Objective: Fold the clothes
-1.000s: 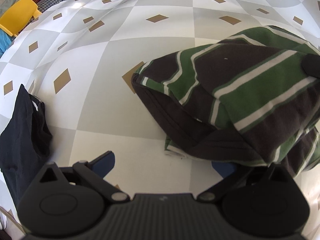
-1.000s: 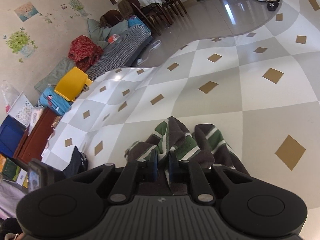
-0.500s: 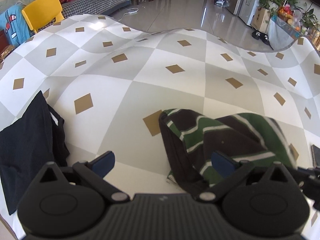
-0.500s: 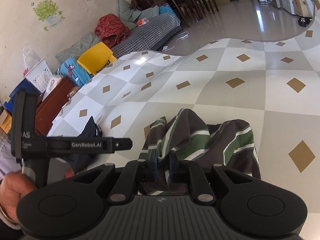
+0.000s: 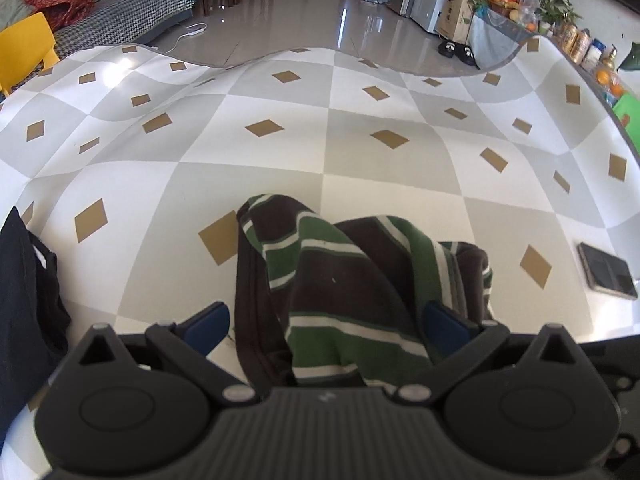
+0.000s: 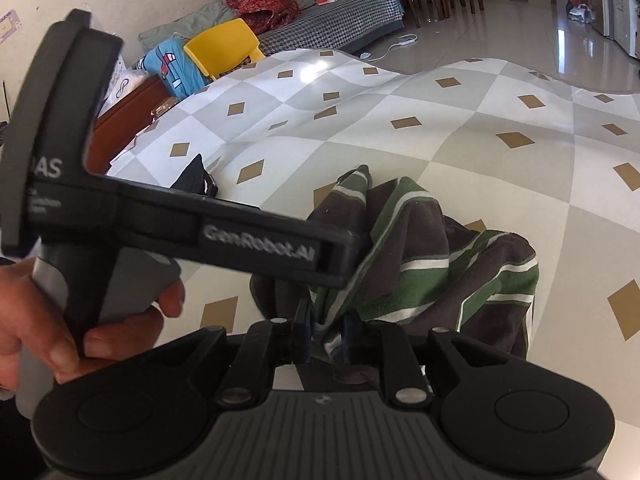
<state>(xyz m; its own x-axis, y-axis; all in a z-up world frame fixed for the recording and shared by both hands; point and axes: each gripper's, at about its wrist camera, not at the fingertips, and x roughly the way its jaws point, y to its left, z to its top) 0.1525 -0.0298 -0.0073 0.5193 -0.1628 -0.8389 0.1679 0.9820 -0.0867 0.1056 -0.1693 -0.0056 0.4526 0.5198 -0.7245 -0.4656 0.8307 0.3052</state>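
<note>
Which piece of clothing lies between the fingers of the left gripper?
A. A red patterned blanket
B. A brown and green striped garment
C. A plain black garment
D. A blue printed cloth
B: in the left wrist view the striped garment lies bunched between the wide-open blue fingers of the left gripper, while the black garment lies apart at the left edge of the mat.
</note>
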